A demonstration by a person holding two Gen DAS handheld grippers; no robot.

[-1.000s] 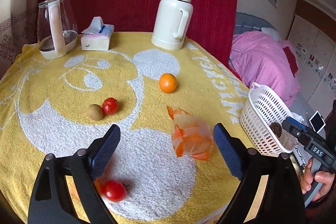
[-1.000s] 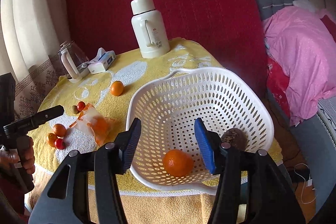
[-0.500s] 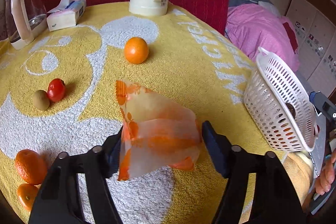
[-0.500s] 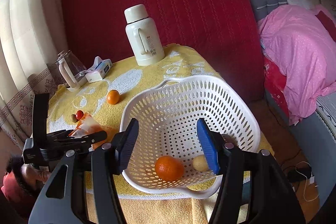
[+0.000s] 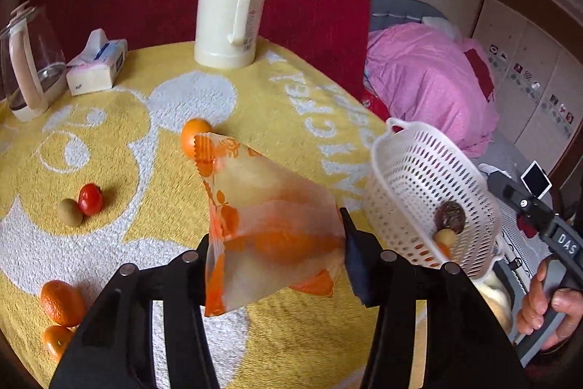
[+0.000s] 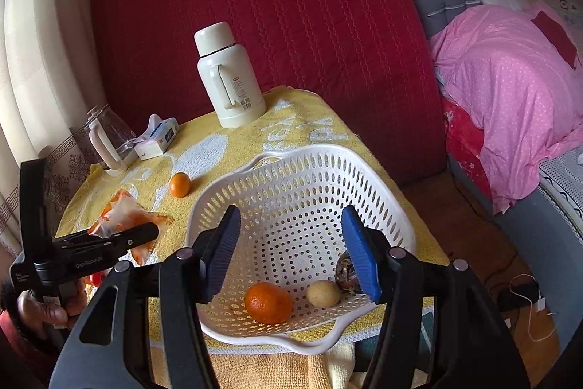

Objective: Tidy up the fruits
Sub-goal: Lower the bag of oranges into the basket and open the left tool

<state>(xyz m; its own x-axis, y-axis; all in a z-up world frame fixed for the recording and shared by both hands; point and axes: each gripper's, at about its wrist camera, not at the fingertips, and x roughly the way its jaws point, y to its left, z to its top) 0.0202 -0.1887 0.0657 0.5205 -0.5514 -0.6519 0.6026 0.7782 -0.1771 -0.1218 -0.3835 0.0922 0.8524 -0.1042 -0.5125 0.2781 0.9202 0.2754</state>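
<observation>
While its jaws are closing, the left gripper (image 5: 277,243) has a clear bag (image 5: 269,225) of orange fruit between them, lifted off the yellow desk (image 5: 291,104). The right gripper (image 6: 291,250), about half open, grips the near rim of the tilted white basket (image 6: 328,170) at the desk's right edge; an orange (image 6: 269,302), a pale round fruit (image 6: 323,293) and a dark one lie inside. Loose on the desk: an orange (image 5: 193,133) far, tomato (image 5: 90,198) and kiwi (image 5: 69,212) left, two oranges (image 5: 62,303) near left.
</observation>
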